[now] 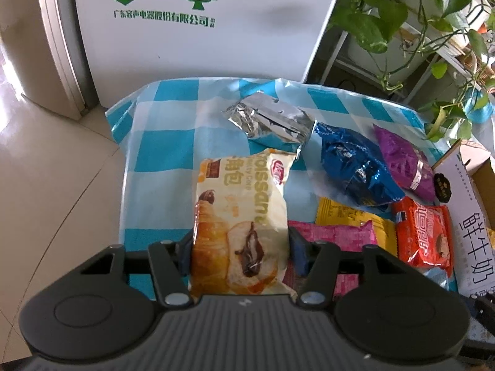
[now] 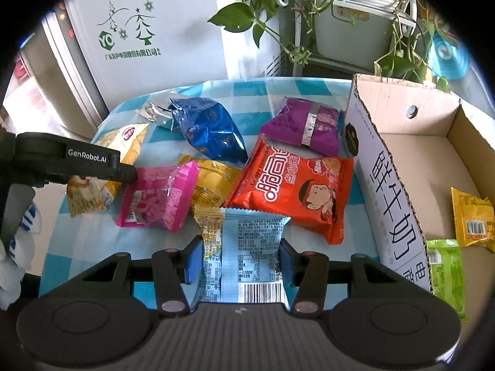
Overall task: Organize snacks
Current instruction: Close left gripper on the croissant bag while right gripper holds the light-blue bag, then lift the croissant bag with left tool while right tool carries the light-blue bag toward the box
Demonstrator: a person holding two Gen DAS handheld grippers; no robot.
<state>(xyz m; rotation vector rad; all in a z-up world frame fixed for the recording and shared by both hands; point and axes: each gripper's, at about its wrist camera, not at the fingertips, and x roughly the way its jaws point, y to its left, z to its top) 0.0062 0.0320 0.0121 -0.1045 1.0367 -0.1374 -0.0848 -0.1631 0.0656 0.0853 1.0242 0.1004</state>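
My left gripper (image 1: 239, 247) is shut on a cream croissant packet (image 1: 241, 213), held over the checked tablecloth (image 1: 161, 142). My right gripper (image 2: 239, 261) is shut on a light blue snack packet (image 2: 244, 253), its barcode side up. Loose snacks lie on the cloth: a red packet (image 2: 297, 188), pink packet (image 2: 157, 198), yellow packet (image 2: 213, 179), blue bag (image 2: 207, 130), purple packet (image 2: 306, 126) and silver foil packet (image 1: 269, 120). The left gripper's body (image 2: 68, 160) shows in the right wrist view, over the croissant packet (image 2: 130, 142).
An open cardboard box (image 2: 417, 142) stands at the right of the table, holding a green packet (image 2: 445, 272) and a yellow packet (image 2: 473, 219). A white appliance (image 1: 201, 21) stands behind the table. Potted plants (image 2: 340, 15) sit on a rack at the back right.
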